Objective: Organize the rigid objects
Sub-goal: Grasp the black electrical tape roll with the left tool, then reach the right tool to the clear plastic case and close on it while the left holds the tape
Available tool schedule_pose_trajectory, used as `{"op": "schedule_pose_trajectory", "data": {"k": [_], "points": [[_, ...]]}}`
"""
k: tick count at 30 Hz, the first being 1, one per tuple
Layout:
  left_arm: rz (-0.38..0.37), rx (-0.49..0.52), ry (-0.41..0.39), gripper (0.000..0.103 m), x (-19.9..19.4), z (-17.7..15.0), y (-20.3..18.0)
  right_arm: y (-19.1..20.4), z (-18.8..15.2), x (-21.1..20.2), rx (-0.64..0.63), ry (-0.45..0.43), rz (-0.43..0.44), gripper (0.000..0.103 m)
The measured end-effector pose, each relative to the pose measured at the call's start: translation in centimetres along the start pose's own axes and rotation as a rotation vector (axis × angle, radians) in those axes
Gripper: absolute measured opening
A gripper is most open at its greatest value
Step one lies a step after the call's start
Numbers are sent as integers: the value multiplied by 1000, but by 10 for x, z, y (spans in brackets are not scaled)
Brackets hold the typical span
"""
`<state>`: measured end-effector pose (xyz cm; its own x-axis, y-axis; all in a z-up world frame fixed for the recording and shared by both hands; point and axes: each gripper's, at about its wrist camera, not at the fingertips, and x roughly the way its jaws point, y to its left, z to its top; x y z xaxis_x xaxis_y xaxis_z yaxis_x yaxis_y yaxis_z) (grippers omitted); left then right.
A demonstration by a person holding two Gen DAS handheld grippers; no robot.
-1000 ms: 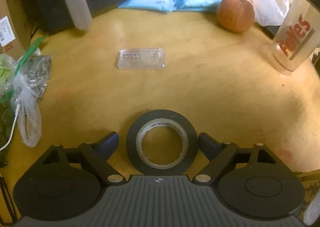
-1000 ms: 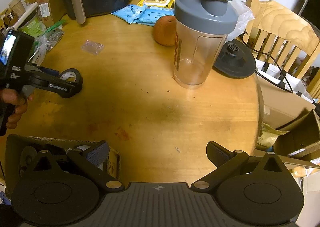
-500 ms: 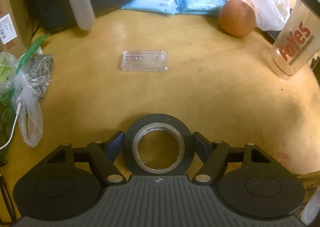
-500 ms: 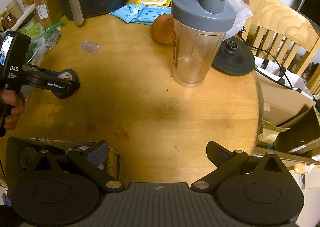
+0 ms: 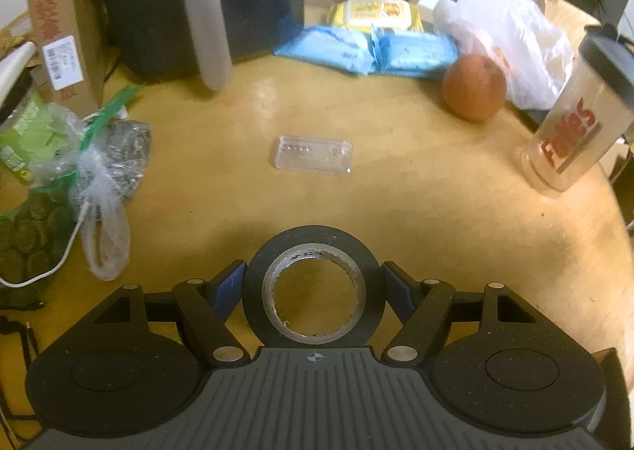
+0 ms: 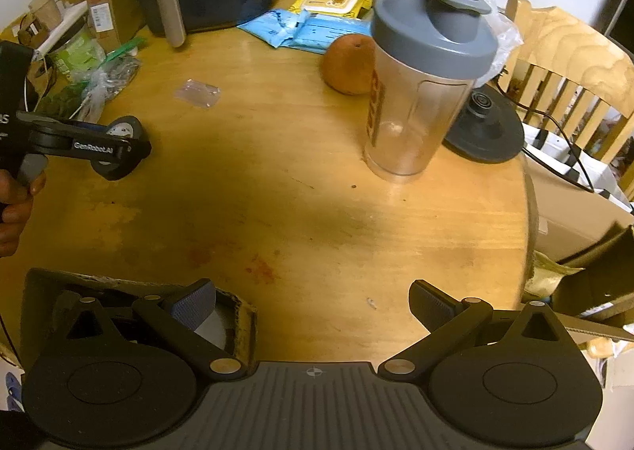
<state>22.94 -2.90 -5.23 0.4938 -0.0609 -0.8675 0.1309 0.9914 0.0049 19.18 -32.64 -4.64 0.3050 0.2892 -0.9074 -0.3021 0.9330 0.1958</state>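
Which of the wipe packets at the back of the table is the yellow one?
The yellow wipes pack with the flip lid, lying farthest back. The two blue packets lie side by side in front of it, nearer the orange.

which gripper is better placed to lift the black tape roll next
Left. The left gripper already has the tape roll between its fingers, pads against both sides. The right gripper is open over bare table, far from the roll, near the cardboard box.

Tape roll (image 5: 313, 287) on table (image 5: 436, 212), blister pack (image 5: 312, 155) beyond, shaker bottle (image 5: 574, 125) far right.
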Motion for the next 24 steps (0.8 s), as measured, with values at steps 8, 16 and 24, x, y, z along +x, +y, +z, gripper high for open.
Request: {"op": "schedule_pose_trajectory", "data": {"k": [8, 16, 24], "points": [[19, -48, -27, 72, -29, -5, 7, 12, 5, 2, -40, -4, 27, 103], [34, -107, -52, 72, -59, -18, 15, 24, 17, 7, -77, -2, 78, 103], [58, -197, -62, 72, -87, -31, 21, 32, 35, 17, -86, -17, 148, 103]]}}
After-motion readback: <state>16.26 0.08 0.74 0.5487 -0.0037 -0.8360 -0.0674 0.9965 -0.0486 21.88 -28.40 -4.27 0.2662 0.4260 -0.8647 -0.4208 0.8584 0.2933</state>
